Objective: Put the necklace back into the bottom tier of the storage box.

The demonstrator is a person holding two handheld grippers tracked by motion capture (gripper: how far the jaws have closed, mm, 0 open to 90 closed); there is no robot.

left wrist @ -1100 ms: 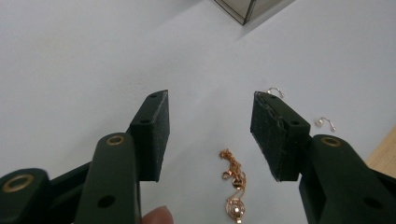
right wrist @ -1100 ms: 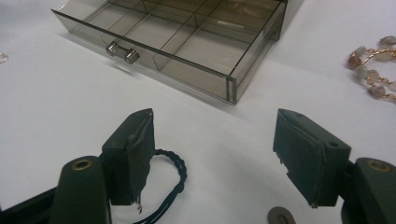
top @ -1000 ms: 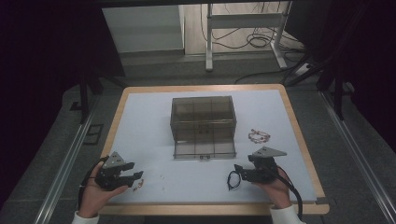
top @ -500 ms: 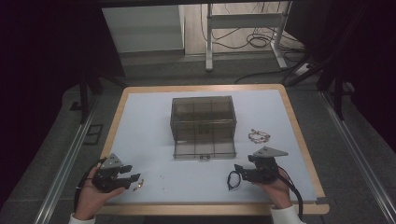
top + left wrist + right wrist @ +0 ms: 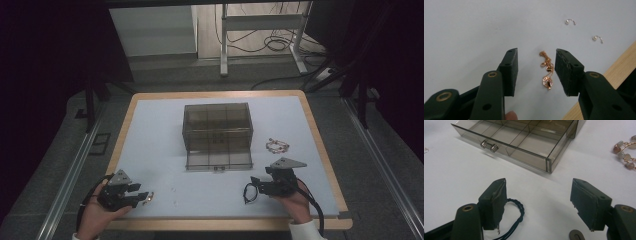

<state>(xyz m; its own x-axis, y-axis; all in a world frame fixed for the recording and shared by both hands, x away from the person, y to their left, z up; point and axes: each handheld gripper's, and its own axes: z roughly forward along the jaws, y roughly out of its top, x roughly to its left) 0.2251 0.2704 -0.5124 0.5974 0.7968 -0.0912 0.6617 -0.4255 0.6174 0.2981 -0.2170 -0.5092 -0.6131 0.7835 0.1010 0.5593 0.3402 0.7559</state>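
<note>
The left gripper (image 5: 536, 72) is hovering low over the mat with its jaws spread and closing in; earlier frames and now agree that they have just been narrowing. A gold necklace (image 5: 547, 71) is lying between them, touching neither pad, its round pendant at the near end and the fine chain bunched toward twelve o'clock. In the high view that left gripper (image 5: 142, 195) is sitting at about seven o'clock on the mat (image 5: 160, 140), near the front edge.

The right gripper (image 5: 539, 202) is resting with its jaws wide apart and nothing pinched; a black cord (image 5: 516, 217) is lying just beside its left pad. In the high view it (image 5: 257, 186) is sitting at about five o'clock.

Risks, as a judgement: the chain is thin and flat on the mat, so the pads may be closing above it and catching only a loop, letting the pendant swing or slip out on lifting. The jaws may also be pushing the chain sideways rather than clamping it. The wooden rim (image 5: 621, 65) is close by, so a nudged chain could slide toward it.

Counting: one necklace, two small pearl earrings (image 5: 570, 22) at one o'clock beyond the left jaws, one black cord, one beaded bracelet (image 5: 277, 146) at three o'clock of the box, and one smoky box (image 5: 216, 125) at the centre with one drawer (image 5: 524, 140) pulled open, its compartments looking empty.
</note>
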